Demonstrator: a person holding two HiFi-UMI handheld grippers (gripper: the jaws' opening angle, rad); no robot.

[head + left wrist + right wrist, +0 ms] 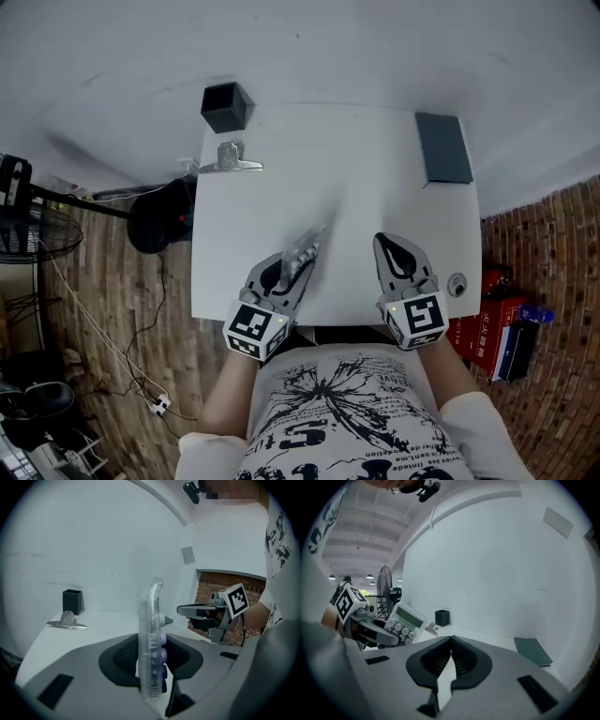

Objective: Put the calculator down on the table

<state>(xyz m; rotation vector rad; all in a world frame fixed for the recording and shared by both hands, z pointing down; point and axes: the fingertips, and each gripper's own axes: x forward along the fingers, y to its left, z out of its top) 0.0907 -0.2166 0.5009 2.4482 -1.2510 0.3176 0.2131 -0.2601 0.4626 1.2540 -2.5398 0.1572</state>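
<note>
My left gripper [284, 272] is shut on a clear-cased calculator [302, 253], held on edge just above the white table [337, 169] near its front edge. In the left gripper view the calculator [152, 639] stands upright between the pads, its purple keys facing right. The right gripper view shows the calculator [404, 622] at the left, display and round keys toward the camera. My right gripper [397, 257] hangs beside it over the front of the table; its pads [451, 657] meet with nothing between them.
A black square holder [225, 106] stands at the far left corner, with a large metal binder clip [228, 159] in front of it. A dark grey notebook [443, 147] lies far right. A small round thing [457, 284] sits at the front right corner. Red boxes [492, 328] lie on the floor.
</note>
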